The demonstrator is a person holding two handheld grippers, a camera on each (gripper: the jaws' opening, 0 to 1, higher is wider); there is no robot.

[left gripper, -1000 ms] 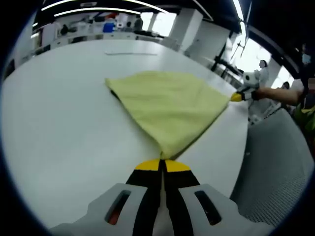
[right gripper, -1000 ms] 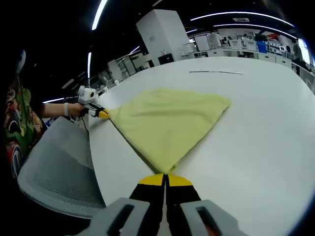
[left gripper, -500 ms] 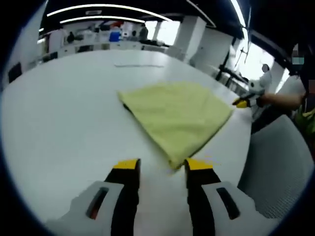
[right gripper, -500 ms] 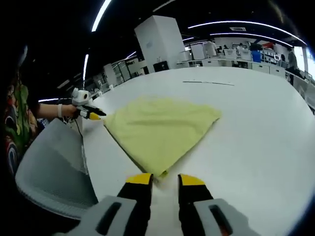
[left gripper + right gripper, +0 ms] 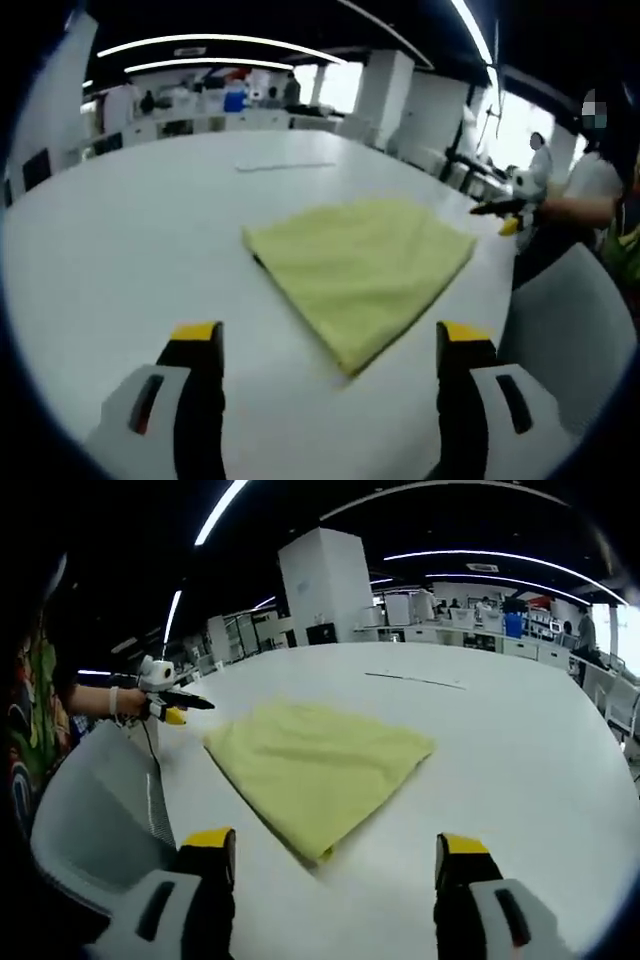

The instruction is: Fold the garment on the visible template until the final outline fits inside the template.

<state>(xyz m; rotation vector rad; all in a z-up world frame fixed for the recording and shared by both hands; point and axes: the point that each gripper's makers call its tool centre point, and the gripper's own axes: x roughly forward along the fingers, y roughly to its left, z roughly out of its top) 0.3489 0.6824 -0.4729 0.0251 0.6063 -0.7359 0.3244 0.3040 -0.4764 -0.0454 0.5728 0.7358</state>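
White desk (image 5: pixel 110 230), office room behind, grey chair (image 5: pixel 560 320) beside desk edge. Yellow garment (image 5: pixel 360 265) folded flat mid-desk. Left gripper (image 5: pixel 328 340) fingers (image 5: pixel 195 345) spread wide, holding nothing, short of cloth corner.

Right gripper view: same desk (image 5: pixel 520 750), garment (image 5: pixel 315 770) ahead. Right gripper (image 5: pixel 336 852) fingers (image 5: pixel 462 852) wide apart, empty.

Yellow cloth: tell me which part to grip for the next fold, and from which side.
Grip the yellow cloth at its near pointed corner, coming straight in from the table's near edge with the open left gripper. That corner probably lifts easiest: it tapers and lies flat, free of anything around it.
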